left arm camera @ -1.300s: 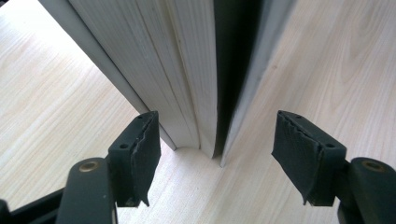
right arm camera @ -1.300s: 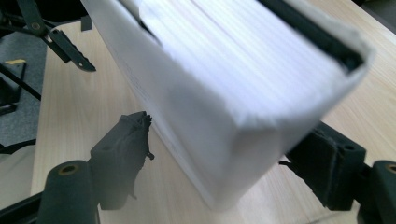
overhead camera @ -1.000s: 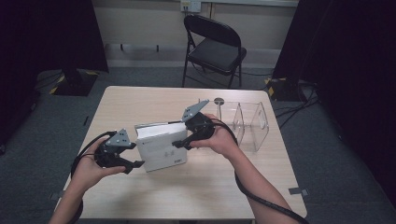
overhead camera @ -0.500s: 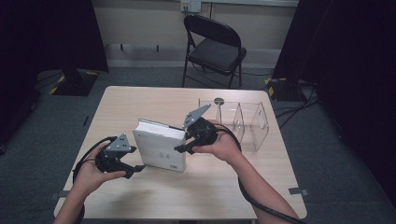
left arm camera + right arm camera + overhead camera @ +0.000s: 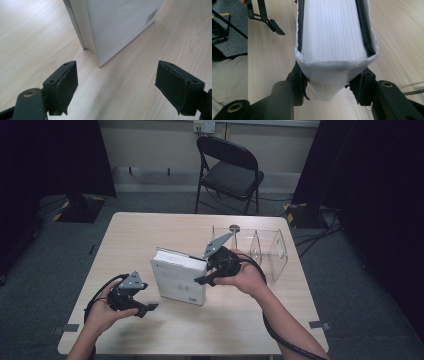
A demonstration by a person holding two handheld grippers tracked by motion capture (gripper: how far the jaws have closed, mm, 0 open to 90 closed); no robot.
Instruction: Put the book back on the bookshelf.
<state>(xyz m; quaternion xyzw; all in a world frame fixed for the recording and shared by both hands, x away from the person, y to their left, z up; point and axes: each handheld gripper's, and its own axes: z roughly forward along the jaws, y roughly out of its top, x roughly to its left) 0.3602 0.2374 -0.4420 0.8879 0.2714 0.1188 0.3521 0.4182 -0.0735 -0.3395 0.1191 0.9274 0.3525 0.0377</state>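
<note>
The right gripper (image 5: 202, 279) is clamped on a white book (image 5: 179, 279) standing on the counter (image 5: 150, 230); a clear divided organizer (image 5: 272, 251) stands just behind it. The left gripper (image 5: 150, 308), jaws apart and just been opening, holds nothing near the book.

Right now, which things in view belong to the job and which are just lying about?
In the job:
- white book, standing on the table
- right claw, shut on the book's spine
- left claw, open, short of the book

Lying about:
- clear divided organizer
- folding chair
</note>
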